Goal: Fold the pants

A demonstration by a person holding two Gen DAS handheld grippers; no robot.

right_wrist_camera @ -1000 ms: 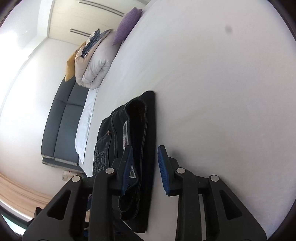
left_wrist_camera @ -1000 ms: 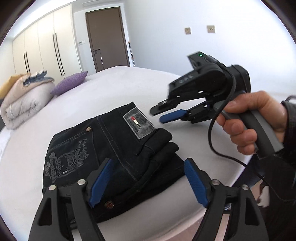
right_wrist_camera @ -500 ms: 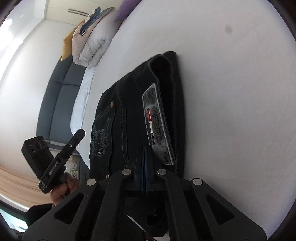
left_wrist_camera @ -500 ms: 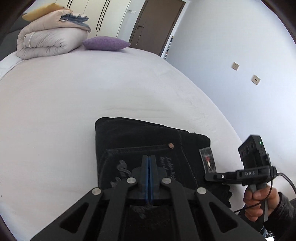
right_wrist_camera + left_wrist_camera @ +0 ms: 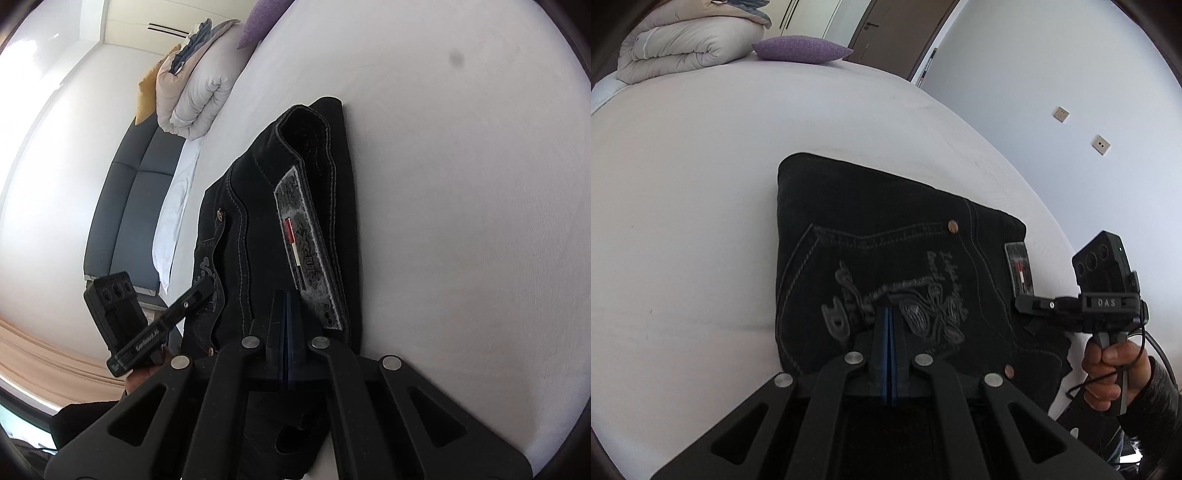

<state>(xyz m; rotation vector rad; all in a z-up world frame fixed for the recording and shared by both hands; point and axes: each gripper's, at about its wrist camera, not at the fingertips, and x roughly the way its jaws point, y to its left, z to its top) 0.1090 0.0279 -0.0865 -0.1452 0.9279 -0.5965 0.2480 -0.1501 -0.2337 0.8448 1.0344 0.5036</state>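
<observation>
Where the white bed meets its near edge, the black pants lie folded into a compact stack, back pocket and waistband label uppermost. The left gripper sits above the embroidered pocket, blue pads pressed together on nothing. The right gripper is likewise closed and empty over the waistband end. A purple pillow rests well apart.

The folded pants lie on the near part of the bed, with the rolled duvet and cushion side by side at its far end.
</observation>
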